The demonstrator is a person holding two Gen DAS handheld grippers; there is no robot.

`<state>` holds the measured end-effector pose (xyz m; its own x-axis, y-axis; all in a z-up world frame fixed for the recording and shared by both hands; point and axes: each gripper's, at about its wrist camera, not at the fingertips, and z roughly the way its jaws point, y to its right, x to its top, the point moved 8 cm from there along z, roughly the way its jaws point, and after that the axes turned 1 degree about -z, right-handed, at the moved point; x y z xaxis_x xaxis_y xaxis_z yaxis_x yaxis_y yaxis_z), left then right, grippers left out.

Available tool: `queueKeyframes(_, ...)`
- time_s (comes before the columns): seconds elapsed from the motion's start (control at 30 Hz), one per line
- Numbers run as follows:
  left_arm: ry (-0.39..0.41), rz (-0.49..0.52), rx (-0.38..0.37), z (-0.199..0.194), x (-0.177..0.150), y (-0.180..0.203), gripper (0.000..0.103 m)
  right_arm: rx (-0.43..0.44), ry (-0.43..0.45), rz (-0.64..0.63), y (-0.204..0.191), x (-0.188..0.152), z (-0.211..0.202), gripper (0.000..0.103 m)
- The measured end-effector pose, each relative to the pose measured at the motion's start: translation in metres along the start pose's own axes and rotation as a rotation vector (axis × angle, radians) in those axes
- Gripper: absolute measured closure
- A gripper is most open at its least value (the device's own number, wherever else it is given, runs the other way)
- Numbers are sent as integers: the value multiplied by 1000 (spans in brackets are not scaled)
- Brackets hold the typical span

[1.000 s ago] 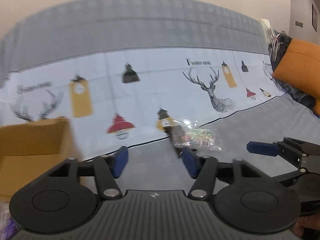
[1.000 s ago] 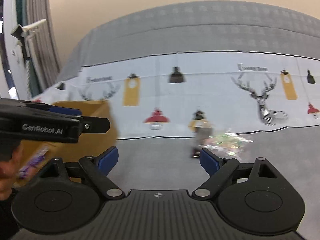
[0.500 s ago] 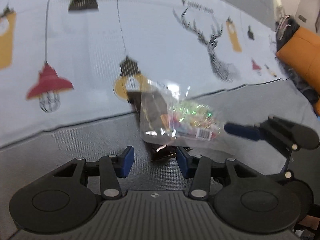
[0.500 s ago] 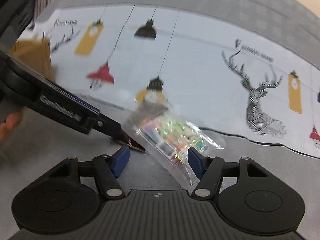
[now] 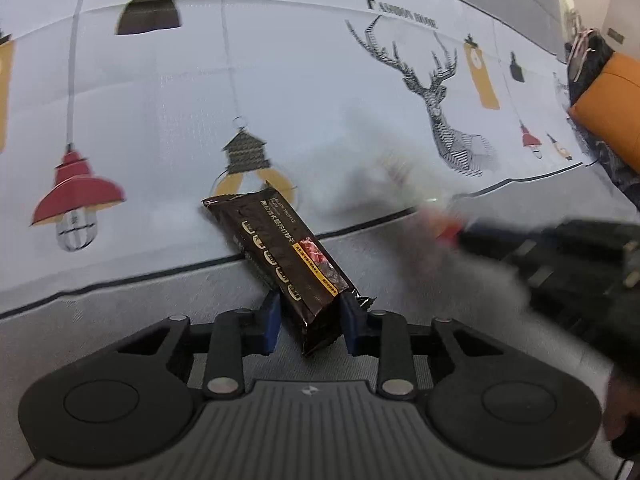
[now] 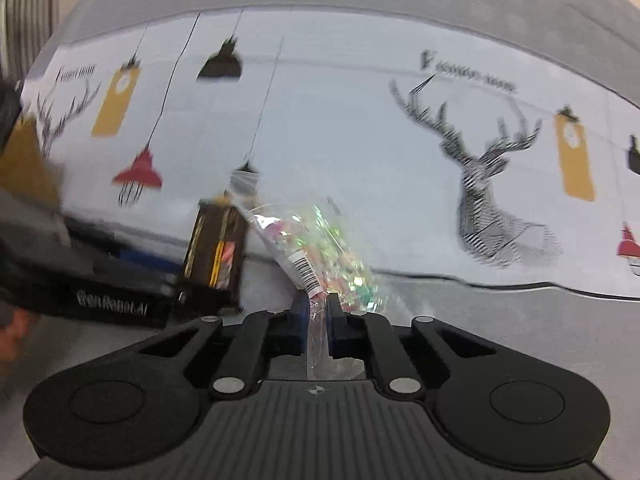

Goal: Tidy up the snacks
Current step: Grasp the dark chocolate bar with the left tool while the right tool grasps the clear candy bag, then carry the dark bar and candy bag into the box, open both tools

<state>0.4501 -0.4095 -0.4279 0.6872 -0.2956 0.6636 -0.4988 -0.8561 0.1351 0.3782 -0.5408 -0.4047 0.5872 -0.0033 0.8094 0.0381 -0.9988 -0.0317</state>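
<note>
My left gripper (image 5: 309, 322) is shut on the near end of a dark brown snack packet (image 5: 286, 256) with gold print; the packet also shows in the right wrist view (image 6: 216, 250). My right gripper (image 6: 318, 316) is shut on the clear bag of colourful candies (image 6: 324, 256), pinching its near edge. In the left wrist view the candy bag (image 5: 400, 184) and the right gripper's body (image 5: 560, 256) are a motion blur at the right. The left gripper's body (image 6: 112, 300) sits at the left of the right wrist view.
A white cloth (image 5: 280, 80) with lamp and deer prints lies over a grey surface (image 5: 120, 308). A cardboard box corner (image 6: 20, 164) shows at the far left. An orange cushion (image 5: 612, 108) lies at the far right.
Both grippers have closed: the left on the brown packet, the right on the candy bag. The candy bag has come off the packet and moved right.
</note>
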Motion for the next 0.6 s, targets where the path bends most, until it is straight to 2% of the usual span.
queueKeyframes(0.13,-26,-34,-15,-31,-12,-11,76,29,64,147,13,11,-38,99)
queueKeyframes(0.27,-57,-62,-23,-65,-30,-20,76,91,50,281,14,3,-71,100)
queueKeyframes(0.37,-93,-79,-32,-65,-39,-20,75,89,13,277,10,-5,-76,100)
queueKeyframes(0.43,-102,-107,-2,-55,-38,-23,72,95,-5,268,8,-10,-69,100)
queueKeyframes(0.47,-98,-142,-5,-50,-36,-26,68,90,-22,256,7,-14,-64,99)
queueKeyframes(0.5,-102,-172,-13,-44,-34,-27,59,80,-33,237,5,-18,-61,98)
queueKeyframes(0.53,-103,-205,-20,-38,-30,-27,54,74,-40,216,3,-21,-58,93)
queueKeyframes(0.57,-100,-225,-20,-33,-28,-27,48,69,-56,182,-2,-23,-54,92)
queueKeyframes(0.6,-96,-230,-12,-29,-26,-27,47,55,-65,141,-6,-24,-51,91)
